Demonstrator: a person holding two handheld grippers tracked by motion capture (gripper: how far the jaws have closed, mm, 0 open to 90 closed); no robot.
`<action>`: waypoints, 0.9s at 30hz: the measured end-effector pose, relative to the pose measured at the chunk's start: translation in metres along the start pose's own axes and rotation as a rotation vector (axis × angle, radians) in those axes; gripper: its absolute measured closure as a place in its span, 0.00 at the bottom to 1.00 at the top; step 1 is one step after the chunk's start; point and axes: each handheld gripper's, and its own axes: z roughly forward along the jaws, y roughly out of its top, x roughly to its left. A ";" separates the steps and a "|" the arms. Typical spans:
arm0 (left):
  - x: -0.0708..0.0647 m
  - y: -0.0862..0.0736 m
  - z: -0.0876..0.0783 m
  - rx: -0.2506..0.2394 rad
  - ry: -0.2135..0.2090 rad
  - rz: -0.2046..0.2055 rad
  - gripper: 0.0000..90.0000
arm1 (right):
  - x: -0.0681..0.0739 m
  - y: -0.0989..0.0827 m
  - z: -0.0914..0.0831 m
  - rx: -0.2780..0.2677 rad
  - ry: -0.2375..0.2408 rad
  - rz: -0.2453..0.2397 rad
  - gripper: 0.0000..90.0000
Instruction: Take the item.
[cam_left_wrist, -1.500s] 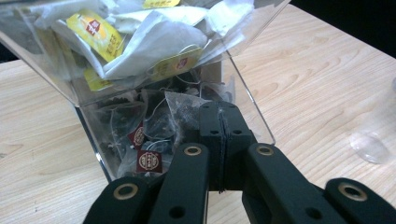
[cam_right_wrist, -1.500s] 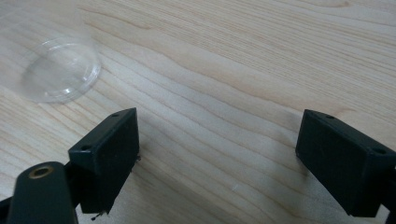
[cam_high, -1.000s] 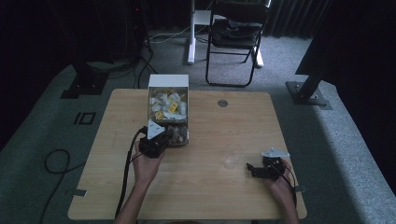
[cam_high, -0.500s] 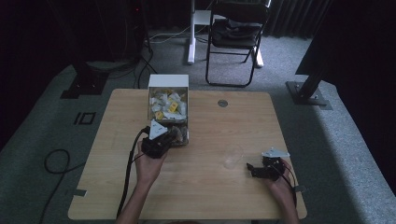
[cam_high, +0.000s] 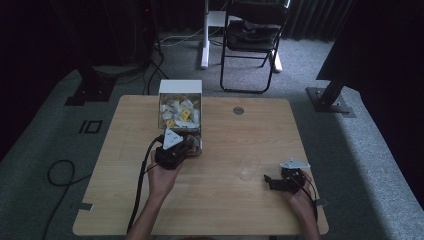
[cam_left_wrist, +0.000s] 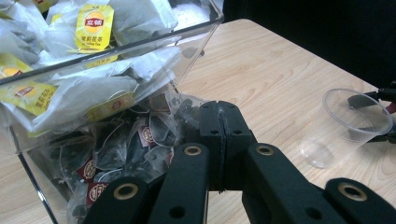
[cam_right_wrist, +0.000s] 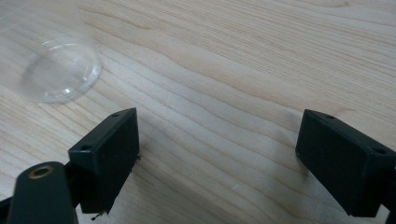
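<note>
I see a dim lab or recording studio: wooden table (cam_high: 250, 200) on grey carpet (cam_high: 45, 200), black curtains (cam_high: 320, 20), metal stand bases (cam_high: 330, 97), folding chair (cam_high: 250, 35), floor cables (cam_high: 60, 172).

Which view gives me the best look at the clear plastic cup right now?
The left gripper view: the clear plastic cup stands upright with rim, wall and base visible. The high view shows the cup as a faint outline on the table. The right gripper view catches its round base.
</note>
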 end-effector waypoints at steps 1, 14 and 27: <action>0.000 0.000 0.000 0.000 0.000 0.003 1.00 | 0.000 0.000 0.000 0.000 0.000 0.000 0.15; -0.008 0.004 0.002 -0.006 -0.022 0.013 1.00 | 0.000 0.000 0.000 0.001 0.000 0.001 0.15; -0.018 0.010 0.006 -0.013 -0.050 0.024 1.00 | 0.000 0.000 0.000 0.001 0.001 0.000 0.15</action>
